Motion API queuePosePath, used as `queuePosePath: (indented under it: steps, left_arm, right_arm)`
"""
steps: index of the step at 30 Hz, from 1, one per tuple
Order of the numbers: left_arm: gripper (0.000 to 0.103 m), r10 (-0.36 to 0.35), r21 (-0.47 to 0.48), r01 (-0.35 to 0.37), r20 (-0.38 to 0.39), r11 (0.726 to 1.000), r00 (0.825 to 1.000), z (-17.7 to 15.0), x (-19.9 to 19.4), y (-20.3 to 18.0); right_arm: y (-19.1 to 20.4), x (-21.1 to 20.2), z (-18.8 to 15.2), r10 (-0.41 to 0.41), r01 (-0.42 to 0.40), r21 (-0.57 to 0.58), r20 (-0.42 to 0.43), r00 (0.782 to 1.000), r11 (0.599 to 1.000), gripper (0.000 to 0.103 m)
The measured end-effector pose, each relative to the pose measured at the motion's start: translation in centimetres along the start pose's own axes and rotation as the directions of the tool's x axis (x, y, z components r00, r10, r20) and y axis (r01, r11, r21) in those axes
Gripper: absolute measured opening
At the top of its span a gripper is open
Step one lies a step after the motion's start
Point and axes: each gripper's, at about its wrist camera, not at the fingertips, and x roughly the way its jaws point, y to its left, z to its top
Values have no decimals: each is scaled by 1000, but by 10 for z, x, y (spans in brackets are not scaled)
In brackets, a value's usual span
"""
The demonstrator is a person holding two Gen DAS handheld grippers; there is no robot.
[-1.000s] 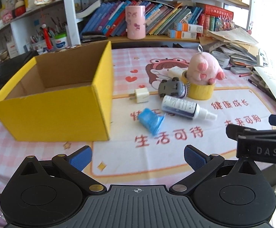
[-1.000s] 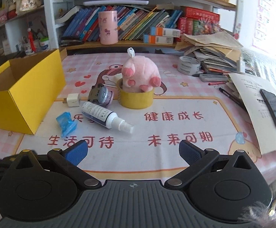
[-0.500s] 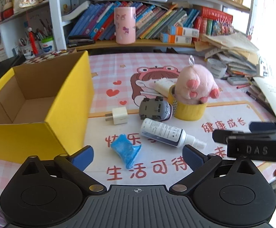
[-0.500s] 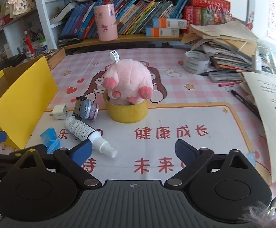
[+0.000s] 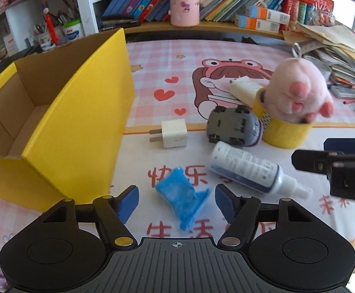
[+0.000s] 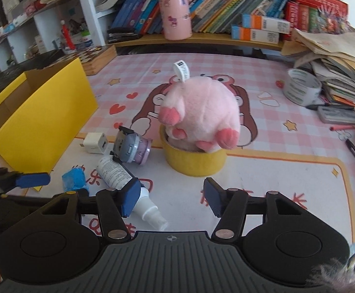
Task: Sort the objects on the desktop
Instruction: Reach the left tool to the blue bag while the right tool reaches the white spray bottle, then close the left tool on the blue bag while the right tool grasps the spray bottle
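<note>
Both grippers advanced, jaws spread wide, empty. Left gripper (image 5: 176,201) brackets blue packet (image 5: 182,196) on table; right gripper (image 6: 170,199) faces pink plush (image 6: 200,113) in yellow tape roll (image 6: 194,162). "DA" legible on right gripper.

"生活" on tablecloth (image 5: 287,61)

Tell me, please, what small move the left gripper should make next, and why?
Probably ease the left gripper forward and down around the blue packet, then close. It is open, with the packet lying on the mat just ahead between its fingers, apart from both pads. The yellow box stands open just left, a likely drop spot. The right gripper is open near the spray bottle.
</note>
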Motion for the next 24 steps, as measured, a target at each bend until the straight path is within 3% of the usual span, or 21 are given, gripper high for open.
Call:
queuePosePath:
  steps: [2,3,7,15,24]
  left_arm:
    - [62,3,-2,-3,-13,1000,1000,1,7,0]
    - [50,-5,-9,4,-24,1000,1000,2,10,0]
    - [42,-13,-25,13,-21,1000,1000,-1,9,3]
    - [38,-15,-32,15,8,999,1000,-14,-27,10]
    - [38,-27,-71,30,41,997,999,-25,-53,15]
  right_arm:
    - [2,5,4,24,-24,-21,-11,1000,999,56]
    - [3,7,5,35,-36,-30,-18,999,999,56]
    - [11,16,9,81,-84,-70,-46,996,994,56]
    - [31,40,17,146,-167,-166,-130,981,972,56]
    - [60,67,16,141,-204,-374,-189,972,905,36]
